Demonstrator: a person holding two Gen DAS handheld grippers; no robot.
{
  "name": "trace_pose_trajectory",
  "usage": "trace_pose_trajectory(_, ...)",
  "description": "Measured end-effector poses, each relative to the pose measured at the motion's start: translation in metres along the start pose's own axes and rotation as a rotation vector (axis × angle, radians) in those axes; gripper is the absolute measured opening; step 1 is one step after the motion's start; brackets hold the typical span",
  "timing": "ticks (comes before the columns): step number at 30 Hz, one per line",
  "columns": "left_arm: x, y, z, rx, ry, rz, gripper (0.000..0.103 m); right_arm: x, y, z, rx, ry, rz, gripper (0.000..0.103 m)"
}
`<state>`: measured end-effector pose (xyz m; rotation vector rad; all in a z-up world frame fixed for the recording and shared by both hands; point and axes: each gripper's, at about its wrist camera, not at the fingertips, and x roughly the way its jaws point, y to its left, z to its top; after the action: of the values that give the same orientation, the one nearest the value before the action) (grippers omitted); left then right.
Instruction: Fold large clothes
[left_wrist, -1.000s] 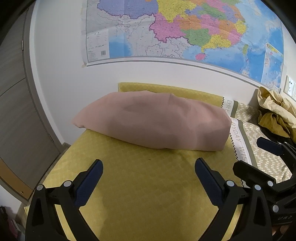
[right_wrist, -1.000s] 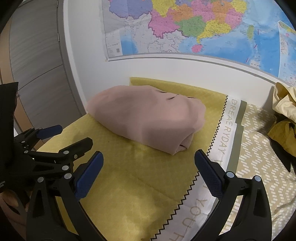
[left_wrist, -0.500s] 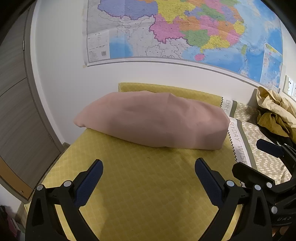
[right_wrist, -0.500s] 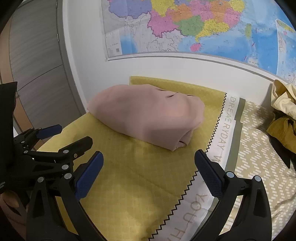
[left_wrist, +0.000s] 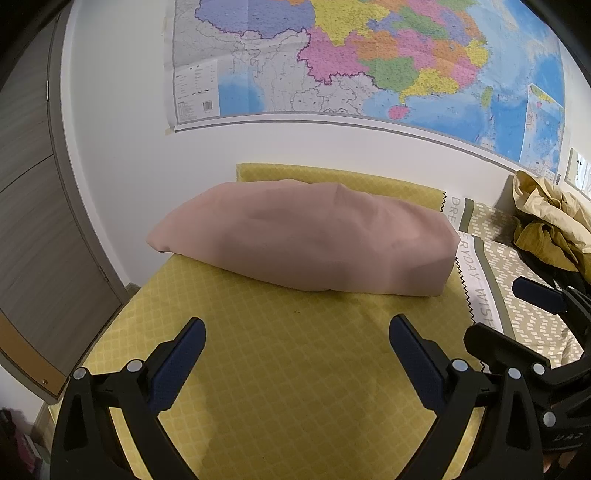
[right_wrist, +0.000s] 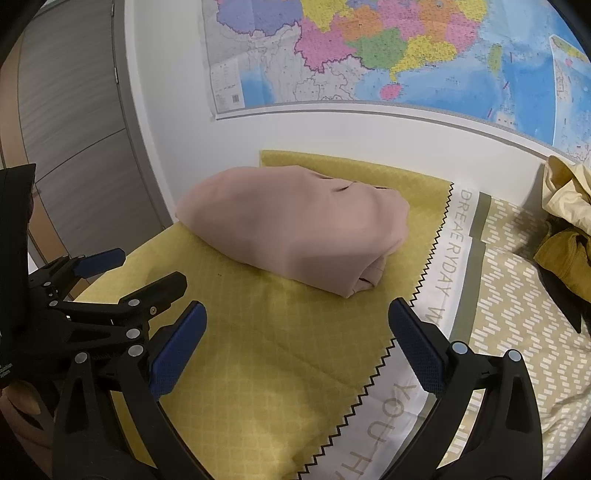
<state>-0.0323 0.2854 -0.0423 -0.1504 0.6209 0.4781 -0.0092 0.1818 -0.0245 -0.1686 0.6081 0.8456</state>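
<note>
A pink garment (left_wrist: 306, 236) lies folded into a thick bundle on the yellow bed cover (left_wrist: 295, 369), near the wall; it also shows in the right wrist view (right_wrist: 295, 225). My left gripper (left_wrist: 297, 343) is open and empty, held over the cover in front of the bundle. My right gripper (right_wrist: 297, 332) is open and empty, just right of the left one, facing the bundle's right end. Each gripper shows at the edge of the other's view: the right gripper (left_wrist: 513, 321) and the left gripper (right_wrist: 136, 273).
A heap of yellow and mustard clothes (left_wrist: 550, 225) lies at the far right by the wall, also in the right wrist view (right_wrist: 569, 229). A patterned sheet (right_wrist: 517, 295) covers the right side. A map (left_wrist: 369, 62) hangs above. A grey door (left_wrist: 33, 221) stands left.
Both grippers have drawn back slightly and stay open and empty. The pink bundle has not moved.
</note>
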Motion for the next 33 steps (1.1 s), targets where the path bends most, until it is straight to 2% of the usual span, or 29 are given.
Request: trace_pose_trajectory(33,0.0021,0.0042,0.0013,-0.009,0.012,0.0,0.096,0.0038,0.002,0.001,0.013,0.01,0.006,0.097)
